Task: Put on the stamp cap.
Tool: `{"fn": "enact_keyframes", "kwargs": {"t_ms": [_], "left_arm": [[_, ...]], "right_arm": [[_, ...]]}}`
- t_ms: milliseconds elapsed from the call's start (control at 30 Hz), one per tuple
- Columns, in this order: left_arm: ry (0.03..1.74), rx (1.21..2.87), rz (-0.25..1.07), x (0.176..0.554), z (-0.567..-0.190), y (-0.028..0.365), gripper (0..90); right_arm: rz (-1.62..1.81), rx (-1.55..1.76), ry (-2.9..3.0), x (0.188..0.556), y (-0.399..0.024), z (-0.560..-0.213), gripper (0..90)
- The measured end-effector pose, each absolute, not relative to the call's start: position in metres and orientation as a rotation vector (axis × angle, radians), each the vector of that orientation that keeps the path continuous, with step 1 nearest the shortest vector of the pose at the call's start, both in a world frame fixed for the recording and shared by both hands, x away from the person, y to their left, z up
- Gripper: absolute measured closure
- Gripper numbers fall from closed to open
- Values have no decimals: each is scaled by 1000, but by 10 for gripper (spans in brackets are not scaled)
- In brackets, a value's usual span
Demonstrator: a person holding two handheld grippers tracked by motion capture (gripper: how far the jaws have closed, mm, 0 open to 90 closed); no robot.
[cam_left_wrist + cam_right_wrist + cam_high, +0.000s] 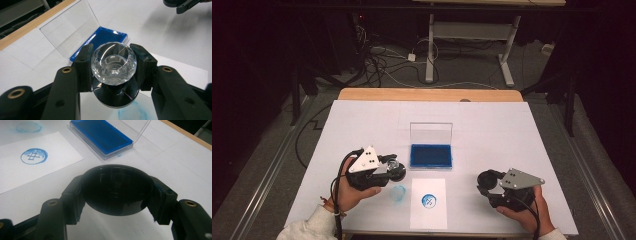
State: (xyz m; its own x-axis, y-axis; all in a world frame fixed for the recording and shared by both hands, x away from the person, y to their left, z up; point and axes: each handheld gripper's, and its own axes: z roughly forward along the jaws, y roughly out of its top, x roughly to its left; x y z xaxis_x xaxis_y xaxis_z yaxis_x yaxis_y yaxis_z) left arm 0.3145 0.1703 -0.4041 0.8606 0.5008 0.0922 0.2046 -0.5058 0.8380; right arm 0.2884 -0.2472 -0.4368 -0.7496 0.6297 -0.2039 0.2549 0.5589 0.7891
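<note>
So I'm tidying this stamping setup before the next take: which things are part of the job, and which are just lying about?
In use:
- clear-handled stamp, in the left hand-held gripper
- black round cap, in the right hand-held gripper
- open blue ink pad
- stamped paper sheet

Lying about:
- cables on the floor
- desk frame behind

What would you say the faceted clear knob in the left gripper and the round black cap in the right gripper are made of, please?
The faceted clear knob of the stamp looks like glossy transparent plastic, possibly glass: you see through it and its cut faces catch bright glints. The round black cap looks like smooth, shiny moulded plastic: its dark hollow mirrors faint reflections. Neither material is certain from looks alone.
</note>
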Motion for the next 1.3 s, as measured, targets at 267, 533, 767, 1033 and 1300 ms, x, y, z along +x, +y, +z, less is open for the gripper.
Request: {"fn": "enact_keyframes", "kwargs": {"t_ms": [267,533,767,1033,1300], "left_arm": [[532,2113,398,317,-409,174,549],[525,2092,394,321,-407,168,549],[478,2054,384,322,-396,158,549],[439,2011,385,326,-383,144,549],[408,1989,381,327,-379,135,550]], "right_arm": [[1062,707,2349,294,-244,-440,382],[1035,700,2371,292,-246,-444,383],[1045,731,2386,294,-238,-448,382],[1059,692,2439,296,-210,-454,382],[1064,682,2437,299,-197,-451,383]]}}
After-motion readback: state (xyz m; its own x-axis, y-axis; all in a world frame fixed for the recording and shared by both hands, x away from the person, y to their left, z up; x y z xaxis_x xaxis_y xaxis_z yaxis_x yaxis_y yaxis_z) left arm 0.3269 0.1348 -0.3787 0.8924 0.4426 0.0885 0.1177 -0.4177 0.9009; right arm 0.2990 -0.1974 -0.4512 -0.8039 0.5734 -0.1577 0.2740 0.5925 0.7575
